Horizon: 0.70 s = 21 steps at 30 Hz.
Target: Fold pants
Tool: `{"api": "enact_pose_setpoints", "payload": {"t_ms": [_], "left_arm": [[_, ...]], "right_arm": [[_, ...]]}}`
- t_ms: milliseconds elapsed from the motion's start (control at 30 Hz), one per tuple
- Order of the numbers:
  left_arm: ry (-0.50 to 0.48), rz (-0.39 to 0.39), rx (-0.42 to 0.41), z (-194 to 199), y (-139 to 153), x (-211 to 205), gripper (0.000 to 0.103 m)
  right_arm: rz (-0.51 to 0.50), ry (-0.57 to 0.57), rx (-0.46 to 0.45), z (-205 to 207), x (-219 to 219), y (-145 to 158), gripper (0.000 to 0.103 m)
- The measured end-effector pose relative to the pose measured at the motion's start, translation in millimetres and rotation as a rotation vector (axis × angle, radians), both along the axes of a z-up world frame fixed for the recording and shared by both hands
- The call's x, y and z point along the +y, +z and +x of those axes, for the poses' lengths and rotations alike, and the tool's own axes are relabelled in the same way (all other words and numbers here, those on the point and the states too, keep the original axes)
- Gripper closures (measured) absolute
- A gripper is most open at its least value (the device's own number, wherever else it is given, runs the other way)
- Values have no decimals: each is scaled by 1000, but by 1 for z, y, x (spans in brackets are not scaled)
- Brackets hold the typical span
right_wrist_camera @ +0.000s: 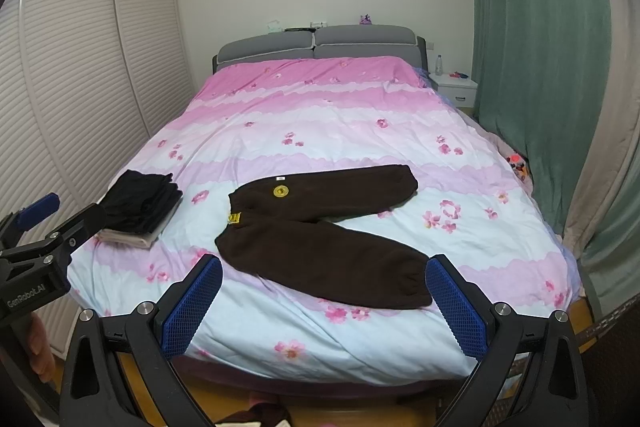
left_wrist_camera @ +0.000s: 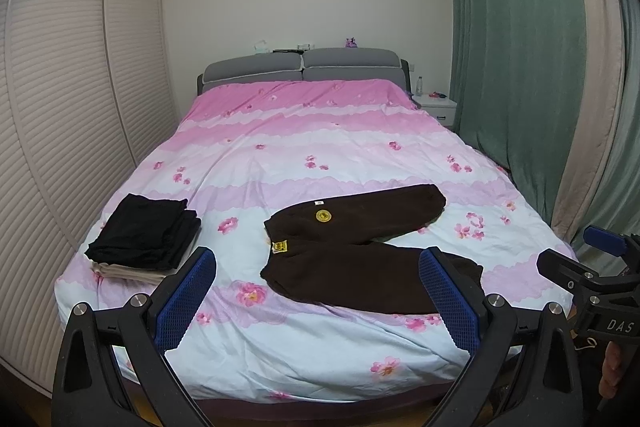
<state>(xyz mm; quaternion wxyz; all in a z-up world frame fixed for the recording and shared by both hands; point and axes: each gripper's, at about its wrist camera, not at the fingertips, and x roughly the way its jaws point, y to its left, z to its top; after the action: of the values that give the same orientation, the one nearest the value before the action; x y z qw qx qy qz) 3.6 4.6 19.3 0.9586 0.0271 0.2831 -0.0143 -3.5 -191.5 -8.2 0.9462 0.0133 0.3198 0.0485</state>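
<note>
Dark brown pants point(left_wrist_camera: 360, 247) point(right_wrist_camera: 320, 231) with yellow patches lie spread flat on the bed, waistband to the left, both legs splayed to the right. My left gripper point(left_wrist_camera: 318, 291) is open and empty, held above the foot of the bed in front of the pants. My right gripper point(right_wrist_camera: 324, 297) is open and empty, also short of the pants near the bed's front edge. Each gripper shows at the edge of the other's view: the right one point(left_wrist_camera: 576, 259) and the left one point(right_wrist_camera: 60, 215).
A stack of folded dark and beige clothes point(left_wrist_camera: 144, 239) point(right_wrist_camera: 140, 209) sits at the bed's front left. The bed has a pink floral duvet point(left_wrist_camera: 320, 131). A louvred wardrobe point(left_wrist_camera: 60, 87) stands left, green curtains point(left_wrist_camera: 520, 47) right, a white nightstand point(left_wrist_camera: 438, 107) by the headboard.
</note>
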Motion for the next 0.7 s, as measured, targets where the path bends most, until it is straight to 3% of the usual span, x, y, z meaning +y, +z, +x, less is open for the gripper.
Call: {"api": "enact_pose_setpoints", "payload": {"t_ms": [233,400,700], "left_arm": [[18,12,47,13,-16,4,0],[35,21,147,42,-51,17,0],[-17,-37,365,127,-140,46,0]], "right_arm": [[1,5,30,9,1,-8,0],[13,-3,90,26,2,-29,0],[68,-60,291,94,10,-118,0]]}}
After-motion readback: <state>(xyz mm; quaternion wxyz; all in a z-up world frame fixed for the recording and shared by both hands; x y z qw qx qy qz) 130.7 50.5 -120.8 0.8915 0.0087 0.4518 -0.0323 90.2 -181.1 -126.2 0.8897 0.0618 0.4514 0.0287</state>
